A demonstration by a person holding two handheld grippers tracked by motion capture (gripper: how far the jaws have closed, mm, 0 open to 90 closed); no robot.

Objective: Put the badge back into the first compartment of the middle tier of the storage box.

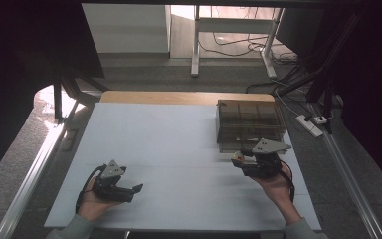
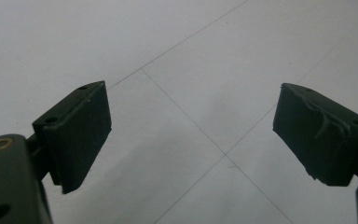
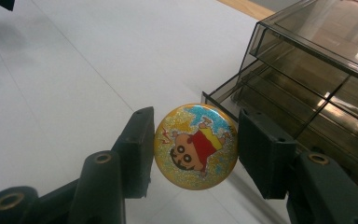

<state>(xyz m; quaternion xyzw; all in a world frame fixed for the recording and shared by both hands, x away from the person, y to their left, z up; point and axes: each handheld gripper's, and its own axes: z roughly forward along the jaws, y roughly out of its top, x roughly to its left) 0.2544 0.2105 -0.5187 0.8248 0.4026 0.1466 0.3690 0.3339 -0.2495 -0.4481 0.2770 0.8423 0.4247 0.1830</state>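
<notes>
My right gripper (image 3: 193,144) pinches the round cartoon badge (image 3: 196,146) by its rim, face to me, ready for the smoky drawer box (image 1: 248,124) at twelve o'clock — left gripper (image 2: 191,135) spread wide and idle over the white surface (image 1: 169,144) at nine o'clock.

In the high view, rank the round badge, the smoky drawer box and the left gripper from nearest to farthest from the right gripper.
1. Round badge: clamped between the jaws of the right gripper.
2. Smoky drawer box: just beyond that gripper, at the table's far right.
3. Left gripper: across the white table, at the near left, jaws open.
</notes>
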